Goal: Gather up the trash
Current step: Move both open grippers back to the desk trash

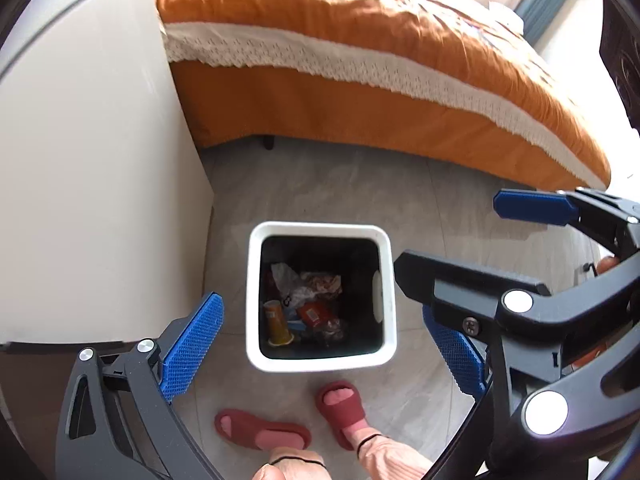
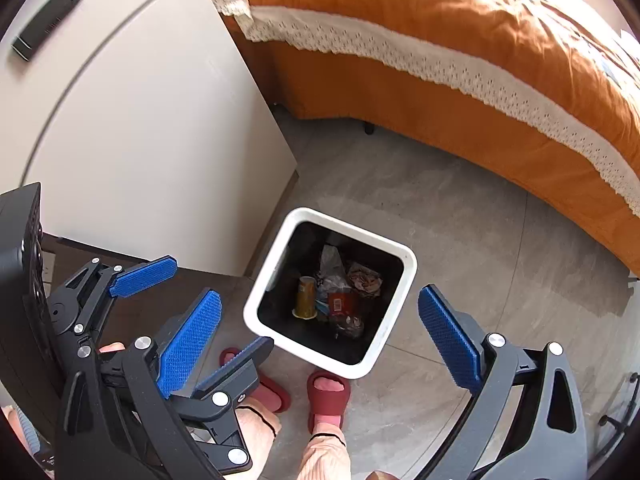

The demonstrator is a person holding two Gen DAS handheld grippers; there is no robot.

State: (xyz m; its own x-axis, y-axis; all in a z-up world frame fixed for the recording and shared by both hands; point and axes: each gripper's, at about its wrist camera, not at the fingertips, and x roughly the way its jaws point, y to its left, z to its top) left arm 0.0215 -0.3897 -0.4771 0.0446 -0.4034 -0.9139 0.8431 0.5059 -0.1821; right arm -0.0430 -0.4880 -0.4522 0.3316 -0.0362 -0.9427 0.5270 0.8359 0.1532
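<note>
A white square bin (image 1: 256, 292) with a black liner stands on the grey floor, seen from above in both views (image 2: 404, 280). Inside lie an orange cup (image 1: 277, 322), a red packet (image 1: 313, 313) and crumpled wrappers (image 1: 308, 286); the same cup (image 2: 306, 296) and wrappers show in the right wrist view. My left gripper (image 1: 320, 340) is open and empty above the bin. My right gripper (image 2: 320, 338) is open and empty above the bin. The right gripper also shows in the left view (image 1: 448, 236), and the left gripper in the right view (image 2: 212, 316).
A white cabinet (image 1: 88, 184) stands left of the bin. A bed with an orange cover (image 1: 360, 60) and lace trim runs behind it. The person's feet in red slippers (image 1: 340, 408) stand just in front of the bin. A dark handle (image 2: 46, 20) is on the cabinet.
</note>
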